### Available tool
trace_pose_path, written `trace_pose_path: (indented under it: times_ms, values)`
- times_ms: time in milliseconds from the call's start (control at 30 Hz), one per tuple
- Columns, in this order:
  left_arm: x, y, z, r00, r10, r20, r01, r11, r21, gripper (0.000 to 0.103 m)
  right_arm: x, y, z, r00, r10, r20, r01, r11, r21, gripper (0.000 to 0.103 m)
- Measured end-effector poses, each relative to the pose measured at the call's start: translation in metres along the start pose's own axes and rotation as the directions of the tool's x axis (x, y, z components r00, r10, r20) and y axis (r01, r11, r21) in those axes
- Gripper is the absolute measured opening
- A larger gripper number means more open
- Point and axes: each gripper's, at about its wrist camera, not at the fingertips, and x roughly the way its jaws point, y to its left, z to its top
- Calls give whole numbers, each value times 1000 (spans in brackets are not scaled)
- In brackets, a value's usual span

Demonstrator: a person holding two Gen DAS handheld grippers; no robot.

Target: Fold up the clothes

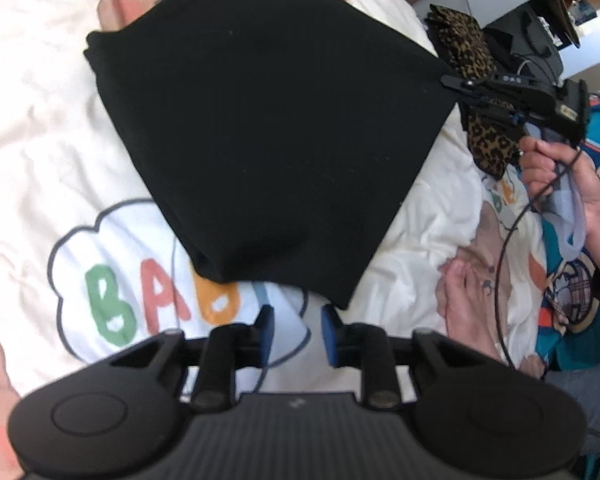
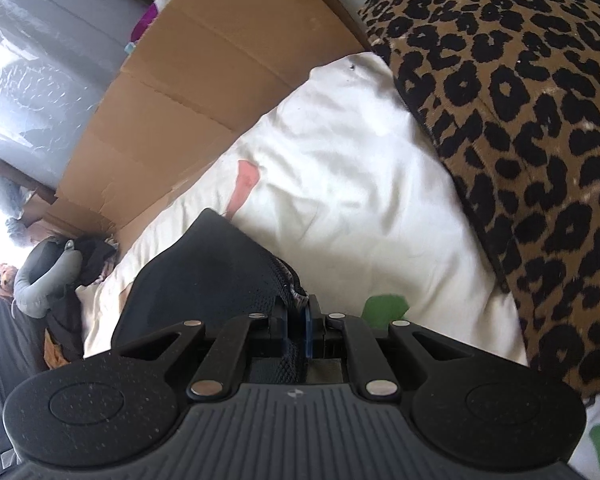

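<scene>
On quilt (image 1: 28,128): black garment (image 1: 260,120) folded, trapezoid.

Left tongs (image 1: 294,334) parted, empty; right tongs (image 2: 298,330) pinched closed

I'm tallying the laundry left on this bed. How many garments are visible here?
2. A folded black garment lies mid-bed, its corner pinched by the right gripper. A leopard-print garment sits beyond that corner. The left gripper is open. Others may be hidden.
</scene>
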Motion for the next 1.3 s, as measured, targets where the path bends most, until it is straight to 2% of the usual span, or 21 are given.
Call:
trace_pose_path:
  times_ms: [167,267,400,500,567,633,700,733,800,1000,1100,1300]
  values:
    - [-14,8,21,998,-12,63,13,1000,-17,32,7,-7,17,1000,-10,11,10,1000,0,6]
    - [-22,14,40,990,34,134,-33,999,-8,40,15,-9,27,1000,-26,8,26,1000,-16,6]
    - [-27,20,64,975,82,205,-86,996,12,60,22,-9,39,999,-42,10,42,998,-39,6]
    - [-28,23,81,963,110,244,-125,991,45,62,26,-11,47,999,-47,20,48,998,-37,6]
    - [-26,25,90,954,129,270,-150,987,58,68,30,-15,49,999,-43,14,43,999,-17,8]
    - [-24,28,99,946,134,296,-156,986,54,72,30,-20,49,999,-46,8,46,999,0,16]
    - [-22,30,108,938,136,318,-157,987,42,74,26,-26,46,999,-51,18,51,998,20,39]
    - [-21,31,111,937,136,322,-156,987,38,76,23,-29,45,999,-47,27,46,998,33,44]
    - [-17,32,118,934,136,331,-157,987,38,81,16,-34,43,999,-38,36,35,997,64,46]
    - [-8,31,133,921,154,358,-194,978,78,82,-6,-37,32,997,-33,75,24,993,116,48]
    - [-5,34,138,917,152,369,-192,979,73,82,-13,-35,13,998,-9,59,1,992,127,48]
    - [0,31,146,903,138,407,-197,974,108,74,-28,-29,-24,999,41,29,-45,988,150,48]
